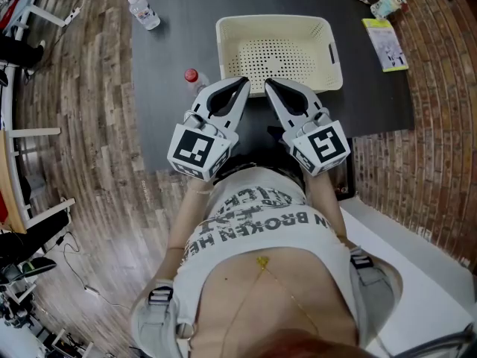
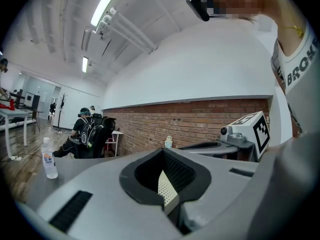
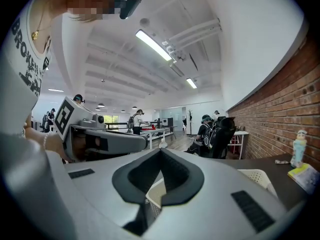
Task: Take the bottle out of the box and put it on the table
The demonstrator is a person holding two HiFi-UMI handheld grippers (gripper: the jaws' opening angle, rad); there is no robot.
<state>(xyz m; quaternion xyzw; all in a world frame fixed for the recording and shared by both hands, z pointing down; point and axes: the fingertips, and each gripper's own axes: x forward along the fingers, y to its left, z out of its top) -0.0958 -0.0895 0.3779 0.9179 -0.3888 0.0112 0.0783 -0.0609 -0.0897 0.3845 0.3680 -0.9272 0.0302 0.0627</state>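
Observation:
A small bottle with a red cap stands on the dark table, just left of the cream perforated box, whose inside shows nothing. A second clear bottle stands at the table's far left. My left gripper and right gripper hover side by side at the box's near rim. Both are shut with nothing between the jaws. The red-capped bottle is right beside the left gripper's outer side. Each gripper view shows the other gripper alongside it.
A small figurine and a yellow booklet lie at the table's far right. A brick wall runs behind the table. People sit on chairs beyond it. White desks stand on the wooden floor to the left.

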